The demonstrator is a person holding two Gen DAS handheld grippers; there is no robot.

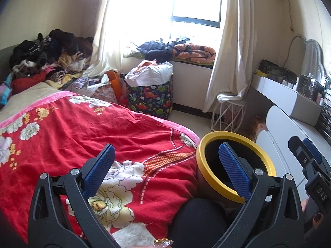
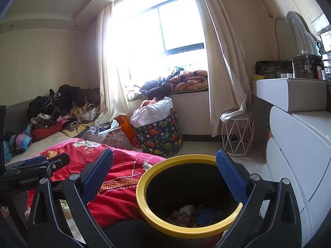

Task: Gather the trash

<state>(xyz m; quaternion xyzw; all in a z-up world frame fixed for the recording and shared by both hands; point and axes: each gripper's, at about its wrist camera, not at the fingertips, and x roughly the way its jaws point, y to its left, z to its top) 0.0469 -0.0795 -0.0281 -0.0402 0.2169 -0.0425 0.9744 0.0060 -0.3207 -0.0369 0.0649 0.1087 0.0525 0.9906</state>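
Note:
A round bin with a yellow rim (image 2: 142, 202) and black inside stands beside the bed; crumpled wrappers and paper (image 2: 190, 214) lie at its bottom. My right gripper (image 2: 165, 177) hangs open just above the bin's mouth, nothing between its blue pads. My left gripper (image 1: 167, 171) is open too, empty, over the edge of the red floral quilt (image 1: 82, 128), with its right finger in front of the yellow-rimmed bin (image 1: 206, 175). The right gripper (image 1: 308, 159) shows at the right edge of the left wrist view; the left gripper (image 2: 41, 165) shows at the left of the right wrist view.
A heap of clothes (image 1: 47, 53) covers the bed's far end. A dinosaur-print bag (image 2: 161, 134) stuffed with laundry stands on the floor by the window seat. A white wire stool (image 2: 238, 132) and a white dresser (image 2: 300, 148) with cosmetics line the right side.

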